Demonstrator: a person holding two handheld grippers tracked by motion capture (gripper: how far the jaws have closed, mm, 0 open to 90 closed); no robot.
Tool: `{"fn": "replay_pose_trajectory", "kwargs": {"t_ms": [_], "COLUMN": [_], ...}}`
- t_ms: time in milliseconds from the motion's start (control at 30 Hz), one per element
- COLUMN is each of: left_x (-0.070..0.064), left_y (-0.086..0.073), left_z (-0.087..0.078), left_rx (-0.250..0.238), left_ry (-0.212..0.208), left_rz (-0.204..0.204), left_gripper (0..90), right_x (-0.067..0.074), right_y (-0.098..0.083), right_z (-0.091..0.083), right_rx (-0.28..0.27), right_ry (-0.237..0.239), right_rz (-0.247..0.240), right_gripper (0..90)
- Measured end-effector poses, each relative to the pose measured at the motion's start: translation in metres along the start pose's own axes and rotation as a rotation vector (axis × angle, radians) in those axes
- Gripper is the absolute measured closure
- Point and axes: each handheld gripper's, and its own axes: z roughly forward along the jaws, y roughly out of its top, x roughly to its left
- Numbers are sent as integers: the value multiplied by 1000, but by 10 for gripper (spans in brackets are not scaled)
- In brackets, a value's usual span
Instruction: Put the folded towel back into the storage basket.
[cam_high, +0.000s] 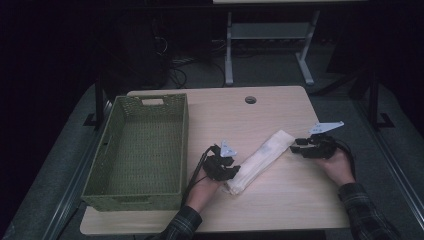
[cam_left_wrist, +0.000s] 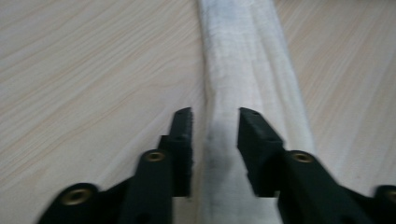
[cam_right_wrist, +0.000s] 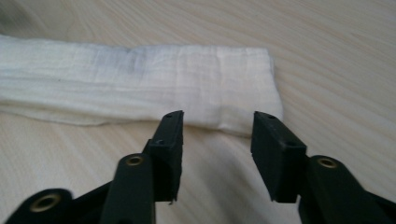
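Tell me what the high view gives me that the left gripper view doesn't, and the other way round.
High view: the green woven basket to the cloth's left, the table's cable hole, the right hand-held gripper at the cloth's far end, both forearms. Left gripper view: the left hand-held gripper with its jaws straddling a raised fold of the cloth, small gaps on either side. Both: the folded white cloth lying lengthwise on the light wooden table.

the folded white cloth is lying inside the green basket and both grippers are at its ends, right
Not quite. The folded white cloth lies on the bare table, to the right of the green basket, not inside it; the high view shows this. The rest holds: the left gripper is at its near end and the right gripper at its far end.
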Motion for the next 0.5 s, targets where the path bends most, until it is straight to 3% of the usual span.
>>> {"fn": "replay_pose_trajectory", "kwargs": {"t_ms": [133,233,333,500], "left_x": [6,8,7,2], "left_y": [1,0,-4,-4], "left_z": [7,14,19,18], "left_rx": [38,80,109,114], "left_ry": [19,41,24,-23], "left_rz": [-2,16,9,10], "left_gripper": [896,897,897,897], "right_x": [3,5,8,9], "right_y": [-7,-13,-18,-20], "right_z": [-9,-13,-16,-22], "right_rx": [4,7,20,0], "right_ry": [-8,-2,-6,-13], "right_rz": [14,25,32,34], "right_gripper": [423,366,336,318]}}
